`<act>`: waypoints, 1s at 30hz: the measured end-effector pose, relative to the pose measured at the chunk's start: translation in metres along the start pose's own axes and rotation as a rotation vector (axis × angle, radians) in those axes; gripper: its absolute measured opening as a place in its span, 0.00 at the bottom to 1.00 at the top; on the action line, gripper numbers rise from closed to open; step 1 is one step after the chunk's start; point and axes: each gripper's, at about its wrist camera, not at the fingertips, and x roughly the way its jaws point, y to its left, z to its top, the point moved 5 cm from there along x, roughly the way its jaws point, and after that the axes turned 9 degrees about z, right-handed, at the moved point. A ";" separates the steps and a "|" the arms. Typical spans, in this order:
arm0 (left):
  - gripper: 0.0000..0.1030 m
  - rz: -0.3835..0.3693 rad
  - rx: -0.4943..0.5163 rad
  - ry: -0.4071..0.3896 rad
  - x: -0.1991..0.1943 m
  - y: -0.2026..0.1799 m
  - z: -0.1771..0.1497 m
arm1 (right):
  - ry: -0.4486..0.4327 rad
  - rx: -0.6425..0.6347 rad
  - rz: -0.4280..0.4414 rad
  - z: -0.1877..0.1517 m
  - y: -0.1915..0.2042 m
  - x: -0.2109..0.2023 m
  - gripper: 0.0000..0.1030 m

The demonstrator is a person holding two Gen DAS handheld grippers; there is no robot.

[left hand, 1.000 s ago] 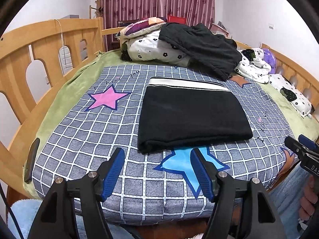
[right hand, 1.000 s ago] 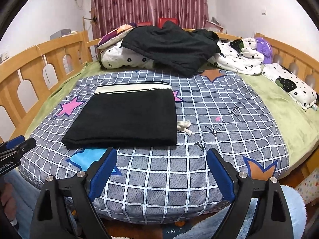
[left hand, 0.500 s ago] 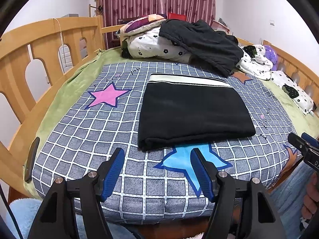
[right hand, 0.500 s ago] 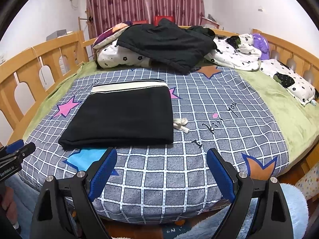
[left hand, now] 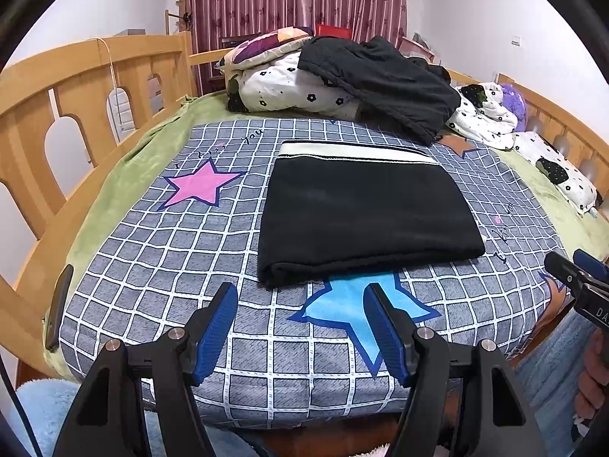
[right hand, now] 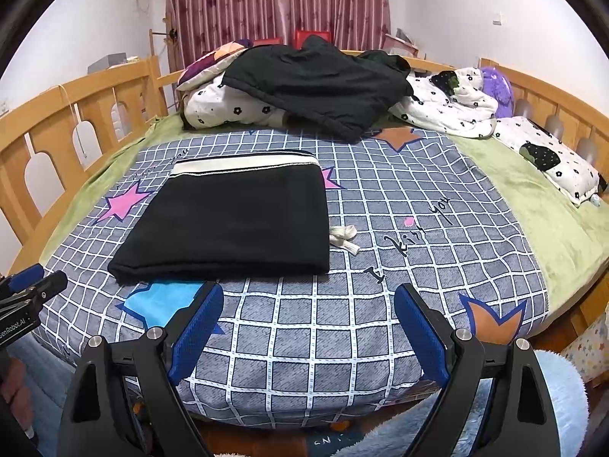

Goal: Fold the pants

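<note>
The black pants are lying folded into a neat rectangle on the checked bedspread. Both the left gripper and right gripper are hovering near the bed's edge, jaws apart and empty. Folding looks finished; only tucking the stray drawstring seems left.

A grey checked bedspread printed with a pink star, a blue star and an orange star covers a green blanket on a wooden bed frame. At the far end, a loose black garment lies over floral bedding; a purple plush toy sits beside it. Maroon curtains hang behind.
</note>
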 end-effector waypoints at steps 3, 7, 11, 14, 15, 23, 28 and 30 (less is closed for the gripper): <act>0.65 0.000 -0.003 0.004 0.000 0.000 0.000 | 0.000 -0.003 -0.005 0.000 0.000 0.000 0.87; 0.65 -0.001 -0.007 0.008 0.001 0.002 0.000 | 0.003 -0.002 -0.010 0.000 0.001 0.000 0.87; 0.65 -0.012 -0.001 0.005 0.000 0.001 0.000 | 0.006 -0.006 -0.012 0.000 0.001 0.000 0.87; 0.65 -0.023 0.005 0.003 -0.001 -0.001 -0.001 | 0.006 -0.011 -0.014 0.000 0.002 0.001 0.87; 0.65 -0.029 0.008 0.003 -0.001 -0.001 -0.001 | 0.005 -0.013 -0.015 0.000 0.001 0.001 0.87; 0.65 -0.030 0.009 0.012 0.000 -0.003 -0.002 | 0.020 -0.004 -0.013 -0.001 0.000 0.004 0.87; 0.65 -0.030 0.004 0.005 -0.002 -0.003 -0.002 | 0.020 -0.014 -0.018 -0.002 0.001 0.003 0.87; 0.65 -0.030 0.005 0.006 -0.002 -0.002 -0.002 | 0.021 -0.015 -0.016 -0.003 0.002 0.004 0.87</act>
